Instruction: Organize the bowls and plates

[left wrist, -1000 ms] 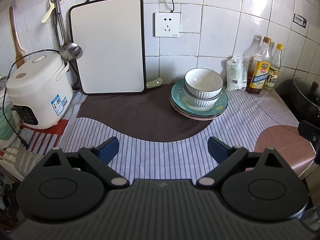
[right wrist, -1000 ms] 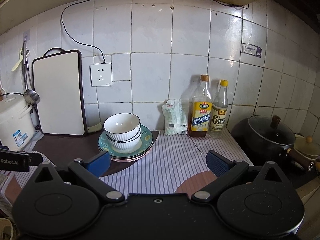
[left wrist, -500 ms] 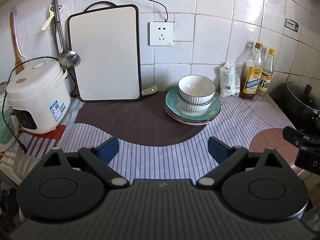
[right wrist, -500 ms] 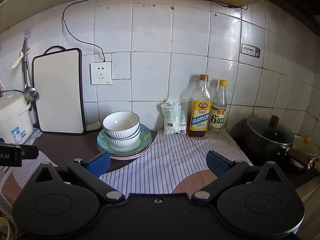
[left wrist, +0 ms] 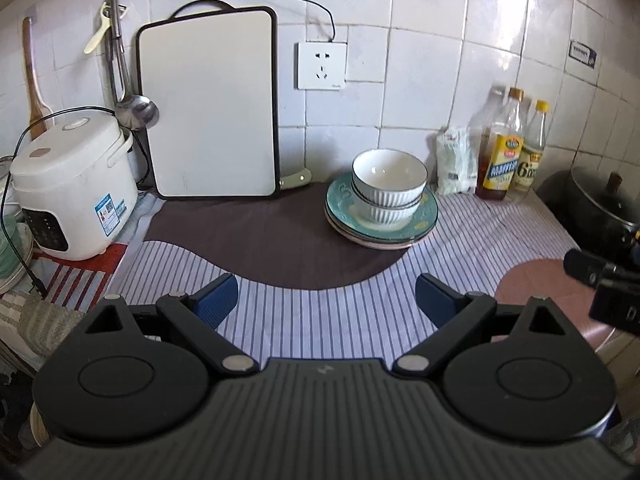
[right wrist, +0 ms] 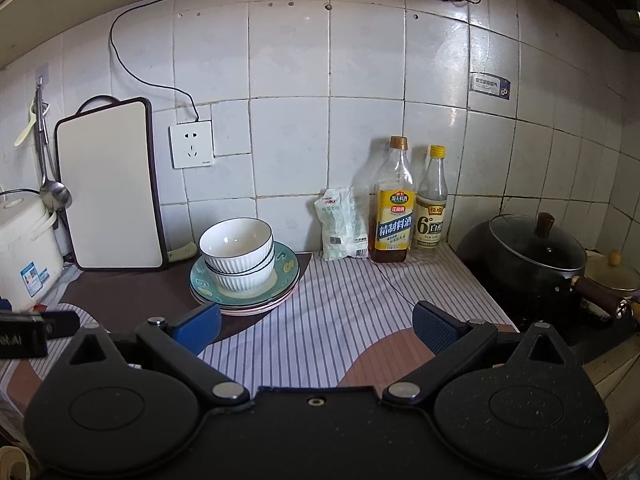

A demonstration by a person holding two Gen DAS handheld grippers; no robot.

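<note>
Bowls (left wrist: 389, 178), two nested, sit atop the stacked plates (left wrist: 428, 216) at the back of the bench (left wrist: 320, 320); left gripper (left wrist: 327, 295) and right gripper (right wrist: 317, 326) hover well short, jaws wide, empty.

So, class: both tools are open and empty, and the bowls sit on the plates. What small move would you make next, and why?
Probably nothing more than easing both tools back. The two bowls already sit nested on the stacked plates, so the sorting looks finished. The left tool and right tool hang open, short of the stack, holding nothing.
</note>
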